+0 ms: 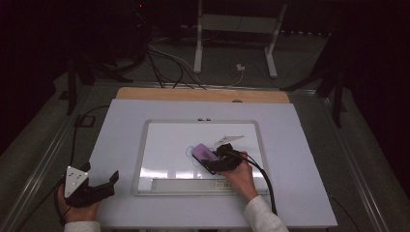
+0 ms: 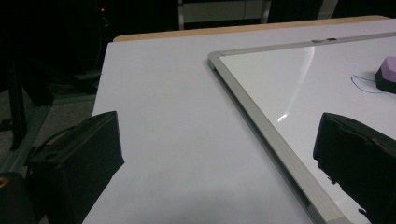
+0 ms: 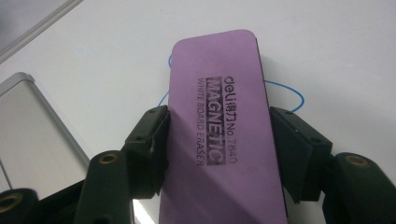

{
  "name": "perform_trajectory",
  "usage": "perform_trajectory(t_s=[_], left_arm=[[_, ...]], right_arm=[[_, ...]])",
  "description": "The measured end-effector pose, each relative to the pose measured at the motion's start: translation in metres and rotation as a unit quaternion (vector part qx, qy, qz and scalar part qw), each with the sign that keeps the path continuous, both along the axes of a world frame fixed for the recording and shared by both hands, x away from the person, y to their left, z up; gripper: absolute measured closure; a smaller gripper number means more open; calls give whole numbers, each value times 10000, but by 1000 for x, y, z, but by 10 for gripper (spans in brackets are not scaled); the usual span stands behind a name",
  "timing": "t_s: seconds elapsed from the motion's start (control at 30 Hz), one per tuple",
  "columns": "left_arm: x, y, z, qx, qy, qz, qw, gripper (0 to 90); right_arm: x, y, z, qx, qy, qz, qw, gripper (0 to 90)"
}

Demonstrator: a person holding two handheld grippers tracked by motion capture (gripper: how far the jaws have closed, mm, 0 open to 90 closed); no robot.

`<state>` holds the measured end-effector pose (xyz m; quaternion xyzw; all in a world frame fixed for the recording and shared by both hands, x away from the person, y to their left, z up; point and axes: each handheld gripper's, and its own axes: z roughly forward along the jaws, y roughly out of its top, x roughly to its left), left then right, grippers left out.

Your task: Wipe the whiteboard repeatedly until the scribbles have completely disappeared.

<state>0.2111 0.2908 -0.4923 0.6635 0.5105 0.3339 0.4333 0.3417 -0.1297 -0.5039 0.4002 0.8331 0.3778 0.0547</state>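
— Where's the right gripper (image 1: 216, 159)?

— Out over the whiteboard (image 1: 145, 159), right hand (image 1: 239, 176) behind it, white sleeve (image 1: 258, 217) coming in from the bottom. Its jaws are pinching a purple eraser (image 3: 219, 140) by the long sides, the printed face up, over a blue pen loop (image 3: 292, 93) on the board.

— And the left gripper (image 1: 104, 186)?

— Down at the near left corner of the table (image 1: 309, 193), held low in the left hand (image 1: 77, 210), off the board. Jaws spread, nothing between them.

— The surface?

— White tabletop with a wooden strip (image 1: 203, 94) along the far edge; the framed board lies flat in the middle. Beyond it, a dark room, cables (image 1: 164, 60) on the floor and a white stand (image 1: 234, 29).
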Motion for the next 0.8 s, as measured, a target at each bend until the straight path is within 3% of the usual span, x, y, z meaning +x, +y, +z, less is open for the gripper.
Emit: perform_trajectory(t_s=[0.2, 0.43, 0.57, 0.8], left_arm=[[0, 1, 0, -7, -6, 8, 10000, 21], [0, 1, 0, -5, -8, 9, 10000, 21], [0, 0, 0, 9, 14, 3, 10000, 21], [0, 0, 0, 10, 10, -4, 10000, 21]], right_arm=[[8, -10, 0, -40, -28, -388, 9992, 407], [19, -29, 0, -64, -13, -915, 9958, 408], [16, -26, 1, -130, -35, -877, 9961, 408], [2, -10, 1, -45, 6, -430, 9991, 407]])
